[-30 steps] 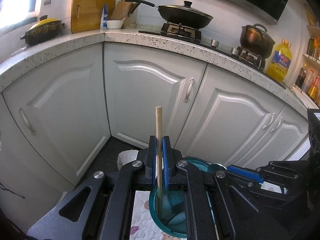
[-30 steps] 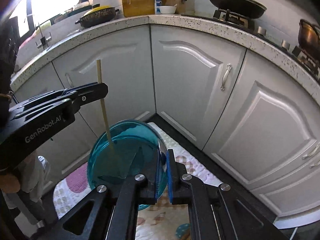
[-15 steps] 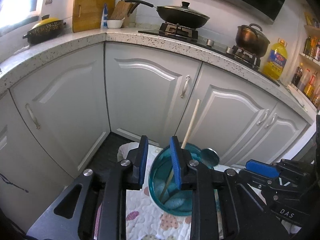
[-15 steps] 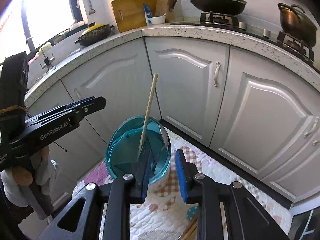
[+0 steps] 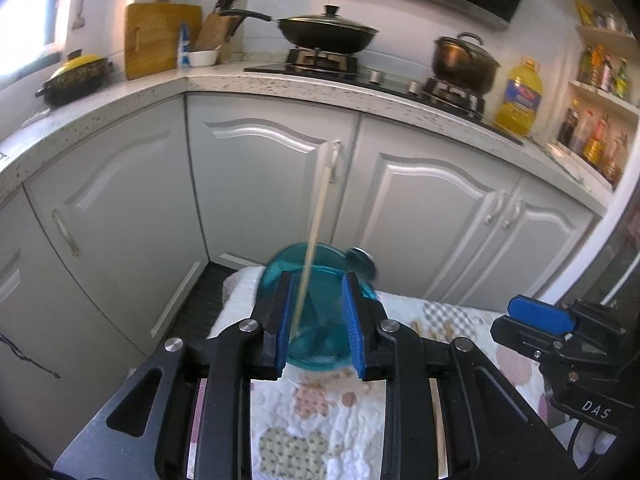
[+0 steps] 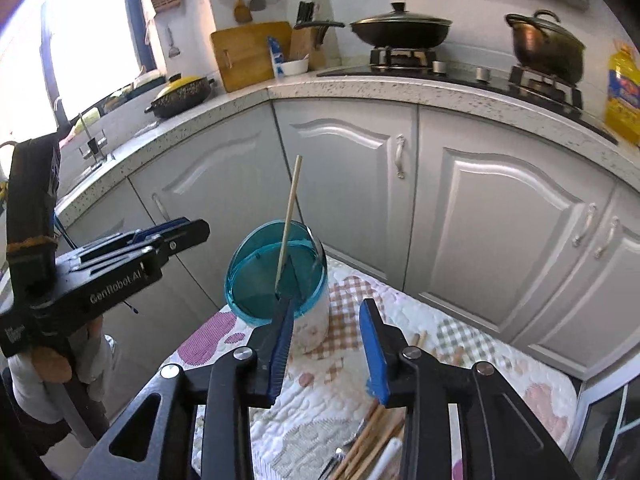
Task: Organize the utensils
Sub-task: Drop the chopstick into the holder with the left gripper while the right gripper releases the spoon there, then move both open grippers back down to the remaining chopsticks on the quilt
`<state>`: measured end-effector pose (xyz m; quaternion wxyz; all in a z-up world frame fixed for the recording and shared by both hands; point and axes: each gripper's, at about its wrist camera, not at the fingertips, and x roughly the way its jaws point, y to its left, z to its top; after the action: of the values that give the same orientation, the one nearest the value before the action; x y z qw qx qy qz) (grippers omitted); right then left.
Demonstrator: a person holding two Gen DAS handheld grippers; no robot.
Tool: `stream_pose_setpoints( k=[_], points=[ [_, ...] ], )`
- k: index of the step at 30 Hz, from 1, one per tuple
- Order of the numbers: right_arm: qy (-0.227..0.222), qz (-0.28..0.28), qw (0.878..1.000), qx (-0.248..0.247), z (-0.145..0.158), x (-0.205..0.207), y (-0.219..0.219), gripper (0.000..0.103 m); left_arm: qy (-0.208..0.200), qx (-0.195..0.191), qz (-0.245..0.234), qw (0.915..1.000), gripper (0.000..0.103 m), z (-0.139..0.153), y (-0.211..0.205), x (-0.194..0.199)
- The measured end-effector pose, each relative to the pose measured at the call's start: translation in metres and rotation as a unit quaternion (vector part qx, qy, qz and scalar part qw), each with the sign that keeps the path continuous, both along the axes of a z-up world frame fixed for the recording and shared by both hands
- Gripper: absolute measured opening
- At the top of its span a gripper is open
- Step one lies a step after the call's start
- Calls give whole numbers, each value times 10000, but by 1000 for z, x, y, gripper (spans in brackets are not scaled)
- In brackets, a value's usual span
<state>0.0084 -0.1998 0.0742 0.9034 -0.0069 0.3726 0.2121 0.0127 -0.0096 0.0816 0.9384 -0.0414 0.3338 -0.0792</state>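
A blue translucent cup [image 6: 276, 276] stands on a quilted patchwork cloth [image 6: 352, 368]. One wooden chopstick [image 6: 287, 224] leans inside it. It also shows in the left wrist view [image 5: 316, 236], with the cup [image 5: 316, 304] just beyond my open, empty left gripper [image 5: 318, 322]. My right gripper [image 6: 326, 348] is open and empty, pulled back right of the cup. More chopsticks and utensils [image 6: 368, 440] lie on the cloth under the right gripper.
Grey cabinet doors [image 6: 344, 184] curve behind the cloth under a speckled counter [image 6: 360, 84]. A wok [image 6: 400, 30], a pot [image 6: 544, 46] and an oil bottle [image 6: 624, 92] sit on it. The other gripper [image 5: 560, 336] shows at the right in the left wrist view.
My left gripper let go of the chopstick, which now leans in the cup. My right gripper let go of the cup rim. Both grippers opened wider and drew back.
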Motion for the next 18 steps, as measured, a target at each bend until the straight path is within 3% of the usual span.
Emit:
stream_pose_setpoints(
  k=[12,18],
  points=[
    [-77,-621,9980,61,-1,-52,-49,39,71,59,-568,9983,24,-1,-49,-29],
    [39,-906,9958,99,-10,-65,-74,40,159,88,-836,9963,34,-5,-73,-35]
  ],
)
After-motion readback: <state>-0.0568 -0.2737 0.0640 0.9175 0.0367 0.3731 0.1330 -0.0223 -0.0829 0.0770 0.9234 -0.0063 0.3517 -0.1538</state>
